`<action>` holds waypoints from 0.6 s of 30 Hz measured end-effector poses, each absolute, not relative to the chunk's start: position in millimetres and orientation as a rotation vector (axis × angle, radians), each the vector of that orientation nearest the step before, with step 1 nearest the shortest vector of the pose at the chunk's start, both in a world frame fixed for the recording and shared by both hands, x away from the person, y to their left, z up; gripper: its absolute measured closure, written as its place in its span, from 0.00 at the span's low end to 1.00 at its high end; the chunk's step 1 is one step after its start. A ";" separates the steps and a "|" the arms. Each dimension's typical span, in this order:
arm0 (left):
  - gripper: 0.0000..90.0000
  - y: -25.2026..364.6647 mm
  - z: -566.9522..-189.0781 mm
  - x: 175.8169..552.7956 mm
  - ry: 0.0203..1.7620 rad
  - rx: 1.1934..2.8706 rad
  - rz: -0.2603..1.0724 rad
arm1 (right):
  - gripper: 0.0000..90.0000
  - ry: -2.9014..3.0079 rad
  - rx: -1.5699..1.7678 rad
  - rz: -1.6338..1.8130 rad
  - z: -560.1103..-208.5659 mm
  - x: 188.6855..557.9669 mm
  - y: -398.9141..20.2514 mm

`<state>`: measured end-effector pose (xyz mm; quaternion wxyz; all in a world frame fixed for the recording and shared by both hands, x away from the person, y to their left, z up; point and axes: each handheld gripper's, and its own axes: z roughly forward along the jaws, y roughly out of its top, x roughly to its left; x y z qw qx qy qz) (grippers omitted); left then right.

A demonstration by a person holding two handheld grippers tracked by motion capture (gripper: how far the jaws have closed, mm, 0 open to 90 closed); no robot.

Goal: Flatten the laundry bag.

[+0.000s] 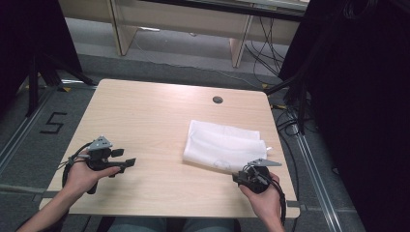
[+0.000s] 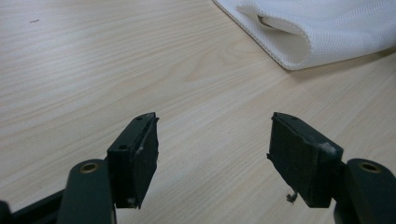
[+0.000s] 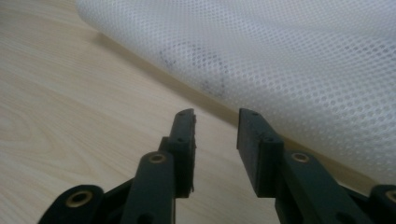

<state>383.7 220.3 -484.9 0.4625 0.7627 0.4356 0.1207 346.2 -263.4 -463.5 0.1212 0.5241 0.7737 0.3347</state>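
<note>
Two grippers wait: left gripper point(image 1: 126, 158) jaws wide apart over bare table point(image 1: 145, 116), well left of the folded white mesh cloth point(image 1: 222, 145); right gripper point(image 3: 215, 122) jaws apart, empty, aimed at its near edge, likely to pinch it

Folded mesh cloth point(image 1: 223, 145) lies on the table point(image 1: 145, 116) (right half); left gripper point(image 1: 126, 158) well left of it, right gripper point(image 1: 240, 175) just before it.

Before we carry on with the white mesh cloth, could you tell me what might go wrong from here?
The right tongs sit just short of the folded mesh cloth; gripping there may catch only the top layer and unfold it. The cloth lies near the table's right edge and could slide off. The left tongs are open over bare wood, too far away to steady it.
</note>
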 end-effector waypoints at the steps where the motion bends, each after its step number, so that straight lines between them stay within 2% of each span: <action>1: 0.36 219.8 -485.7 384.4 1.066 1.873 0.298 | 0.81 2.252 1.520 0.980 -462.2 345.8 -263.4; 2: 0.36 219.8 -485.7 384.4 1.066 1.873 0.298 | 0.81 2.252 1.520 0.980 -462.2 345.8 -263.4; 3: 0.36 219.3 -485.6 384.5 1.070 1.881 0.302 | 0.91 2.251 1.505 0.944 -458.9 345.2 -264.5; 4: 0.36 218.5 -485.8 384.8 1.067 1.878 0.304 | 0.91 2.251 1.505 0.944 -458.9 345.2 -264.5; 6: 0.43 216.9 -485.8 385.0 1.060 1.885 0.299 | 1.00 2.251 1.523 0.929 -454.6 345.8 -268.0; 10: 0.56 214.0 -485.5 382.5 1.018 1.902 0.291 | 1.00 2.211 1.522 0.921 -447.9 350.2 -275.1; 18: 0.62 207.0 -486.4 383.9 1.010 1.919 0.264 | 1.00 2.049 1.589 0.899 -440.1 372.0 -307.6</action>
